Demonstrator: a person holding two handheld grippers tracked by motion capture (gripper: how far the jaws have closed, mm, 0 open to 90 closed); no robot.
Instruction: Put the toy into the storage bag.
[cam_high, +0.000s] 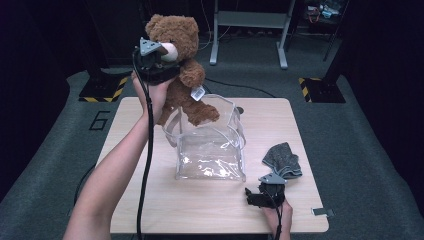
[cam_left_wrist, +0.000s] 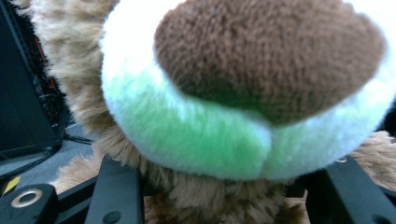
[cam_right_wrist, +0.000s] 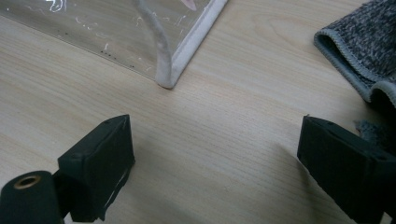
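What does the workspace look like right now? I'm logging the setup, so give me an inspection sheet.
Surface: light wooden table, bare at the near left.
Job's things: brown teddy bear held up over the clear plastic bag, one leg at its rim.
Clutter: folded grey cloth right of the bag.
Grippers: left hand-held gripper shut on the bear; right hand-held gripper open, low over the table.
Cables: black cable trails along the left forearm.
Surroundings: grey carpet, metal stand legs.
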